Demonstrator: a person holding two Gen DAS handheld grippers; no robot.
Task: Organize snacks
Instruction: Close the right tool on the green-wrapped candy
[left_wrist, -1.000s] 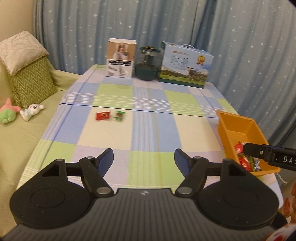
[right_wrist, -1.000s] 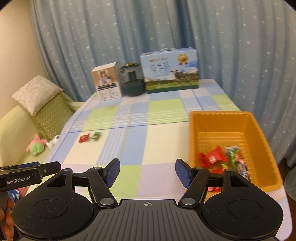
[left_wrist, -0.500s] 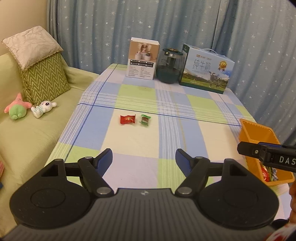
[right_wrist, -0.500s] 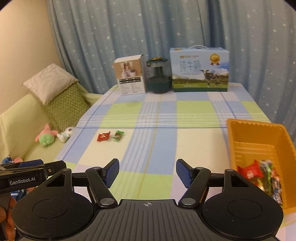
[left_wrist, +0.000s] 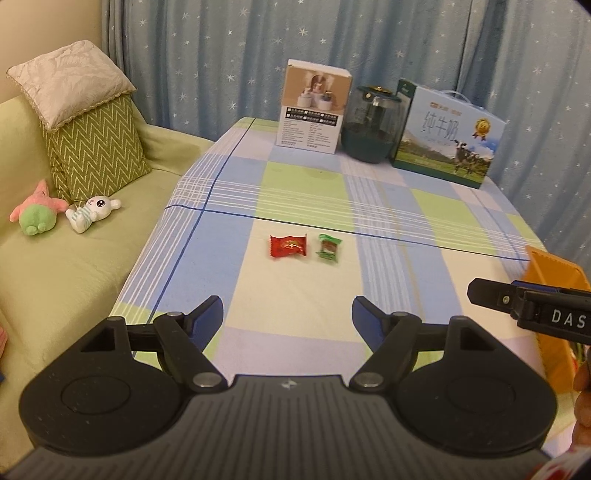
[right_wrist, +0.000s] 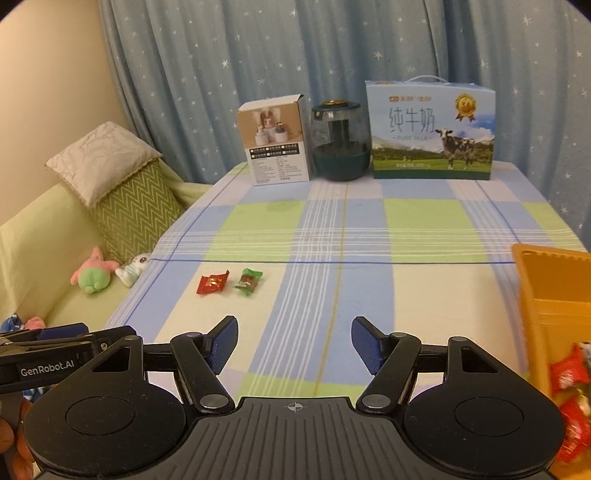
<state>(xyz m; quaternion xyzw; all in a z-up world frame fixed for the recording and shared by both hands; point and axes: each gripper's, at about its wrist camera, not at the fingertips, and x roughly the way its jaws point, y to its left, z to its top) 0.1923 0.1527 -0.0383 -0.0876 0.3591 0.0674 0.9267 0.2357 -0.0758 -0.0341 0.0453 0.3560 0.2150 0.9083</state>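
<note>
1. Star-print blue curtain (left_wrist: 221, 55) backs a table in a checked cloth (left_wrist: 314, 295); a green sofa (left_wrist: 55, 258) stands left.
2. Orange bin (right_wrist: 546, 295) at the table's right edge holds wrapped snacks.
3. Red candy (left_wrist: 288, 246) and green candy (left_wrist: 328, 248) lie side by side mid-table.
4. Left gripper (left_wrist: 287, 314) and right gripper (right_wrist: 293, 341) angle downward, jaws apart, holding nothing.

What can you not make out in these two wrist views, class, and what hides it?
- Orange bin, left wrist view: cut by the edge and the right gripper's finger.
- Its contents, right wrist view: cut by the edge; count unknowable.
- Red candy and green candy: print too small.
</note>
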